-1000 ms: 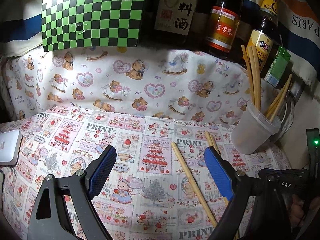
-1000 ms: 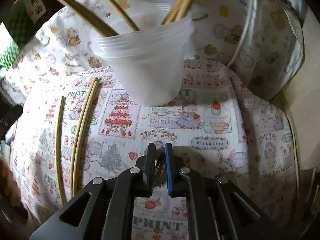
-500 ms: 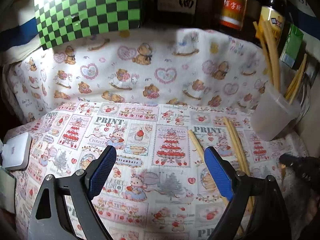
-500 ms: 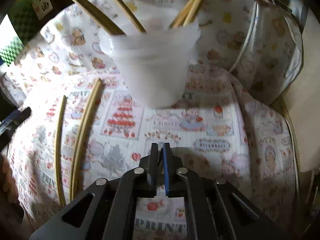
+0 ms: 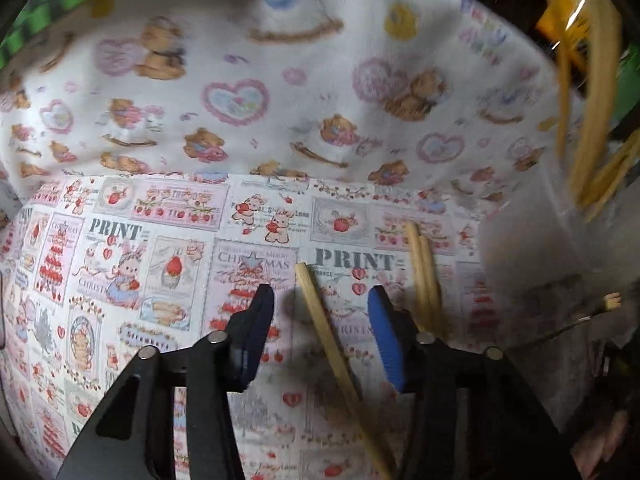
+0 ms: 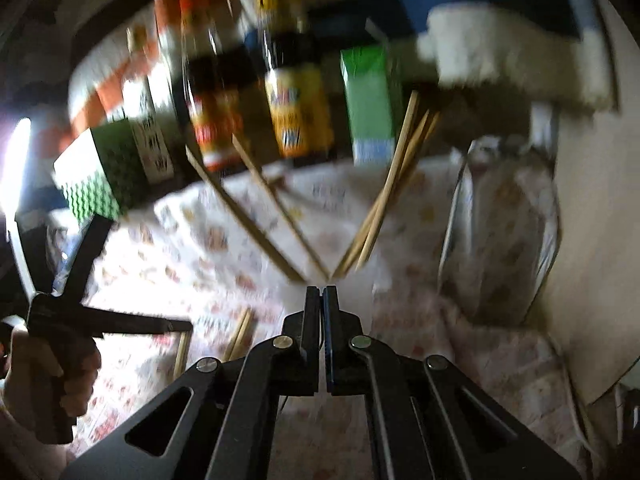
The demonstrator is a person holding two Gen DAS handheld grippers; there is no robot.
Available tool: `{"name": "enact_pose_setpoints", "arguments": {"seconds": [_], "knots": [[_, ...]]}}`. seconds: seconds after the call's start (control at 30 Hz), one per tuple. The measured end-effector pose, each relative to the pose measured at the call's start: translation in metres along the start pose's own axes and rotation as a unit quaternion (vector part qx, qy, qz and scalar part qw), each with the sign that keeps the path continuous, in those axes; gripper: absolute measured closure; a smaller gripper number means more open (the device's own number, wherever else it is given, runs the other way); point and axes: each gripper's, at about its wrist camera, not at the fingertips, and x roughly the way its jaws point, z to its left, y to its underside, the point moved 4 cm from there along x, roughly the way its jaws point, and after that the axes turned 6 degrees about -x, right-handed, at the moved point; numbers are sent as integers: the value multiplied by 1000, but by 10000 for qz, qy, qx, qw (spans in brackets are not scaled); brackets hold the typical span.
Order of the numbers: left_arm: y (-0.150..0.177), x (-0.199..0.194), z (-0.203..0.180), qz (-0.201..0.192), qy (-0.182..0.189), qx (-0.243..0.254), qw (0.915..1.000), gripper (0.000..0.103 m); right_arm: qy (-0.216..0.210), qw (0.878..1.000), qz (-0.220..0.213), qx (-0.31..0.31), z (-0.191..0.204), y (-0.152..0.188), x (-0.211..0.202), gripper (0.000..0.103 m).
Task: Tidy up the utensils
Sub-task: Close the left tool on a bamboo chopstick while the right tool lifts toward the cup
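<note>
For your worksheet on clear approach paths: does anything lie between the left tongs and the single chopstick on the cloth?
Nothing visible does. The single chopstick already lies between the two fingers of the left tongs, which have just been closing but do not yet touch it. The pair of chopsticks lies outside the right-hand finger.

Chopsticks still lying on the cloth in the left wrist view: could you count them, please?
3: a single chopstick between the open left gripper's fingers, and a touching pair just right of it. Others may be hidden.

We are seeing open printed cloth (image 5: 160,280) to the left, while the pair of chopsticks (image 5: 426,280) and the plastic cup (image 5: 532,264) are crowding the right, and bottles (image 6: 296,112) are blocking the back.
</note>
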Motion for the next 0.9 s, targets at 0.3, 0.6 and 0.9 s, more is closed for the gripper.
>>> {"name": "enact_pose_setpoints", "arguments": {"seconds": [0.3, 0.6, 0.9], "knots": [[0, 7, -5, -141, -457, 5, 9989, 95, 116, 9966, -750, 324, -17, -11, -27, 101], [-4, -95, -11, -1080, 461, -146, 9930, 97, 151, 9912, -1120, 683, -29, -14, -41, 101], [4, -227, -27, -2414, 1203, 71, 9629, 97, 87, 9845, -1586, 746, -28, -16, -59, 101]]}}
